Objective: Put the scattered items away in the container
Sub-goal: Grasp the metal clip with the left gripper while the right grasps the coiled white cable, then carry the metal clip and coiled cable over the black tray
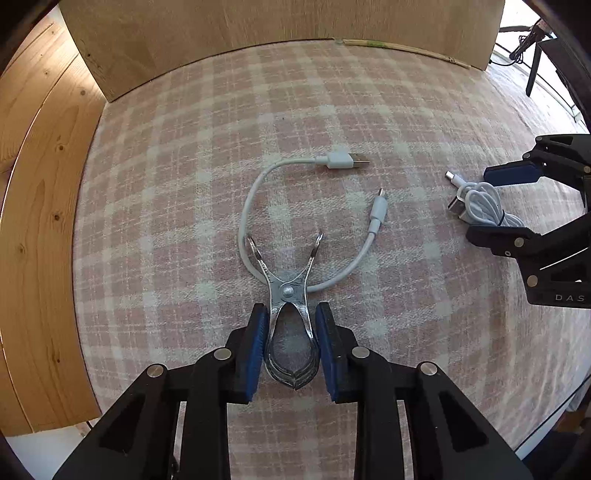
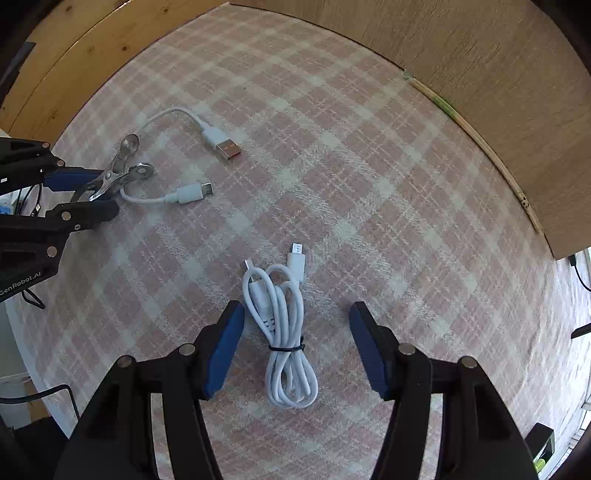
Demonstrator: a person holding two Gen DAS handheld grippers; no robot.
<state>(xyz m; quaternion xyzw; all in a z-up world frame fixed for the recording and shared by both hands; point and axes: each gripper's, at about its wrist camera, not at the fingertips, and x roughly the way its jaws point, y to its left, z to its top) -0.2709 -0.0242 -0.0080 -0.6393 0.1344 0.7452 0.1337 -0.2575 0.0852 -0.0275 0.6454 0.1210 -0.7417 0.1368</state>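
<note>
My left gripper (image 1: 291, 350) is shut on the handles of a metal spring clip (image 1: 290, 295), whose tips stand spread open over a short white USB cable (image 1: 247, 206) on the checked cloth. The clip (image 2: 110, 177) and short cable (image 2: 207, 134) also show in the right wrist view, at the left. My right gripper (image 2: 297, 347) is open, its blue pads on either side of a bundled white cable (image 2: 284, 325) tied with a black band. The bundle (image 1: 480, 203) shows in the left wrist view between the right gripper's fingers (image 1: 509, 173). No container opening is in view.
A pink and white checked cloth (image 1: 184, 147) covers the table. A brown cardboard wall (image 1: 258, 22) stands along the far edge, with a thin stick (image 1: 406, 50) at its foot. Wooden panelling (image 1: 33, 184) lies to the left.
</note>
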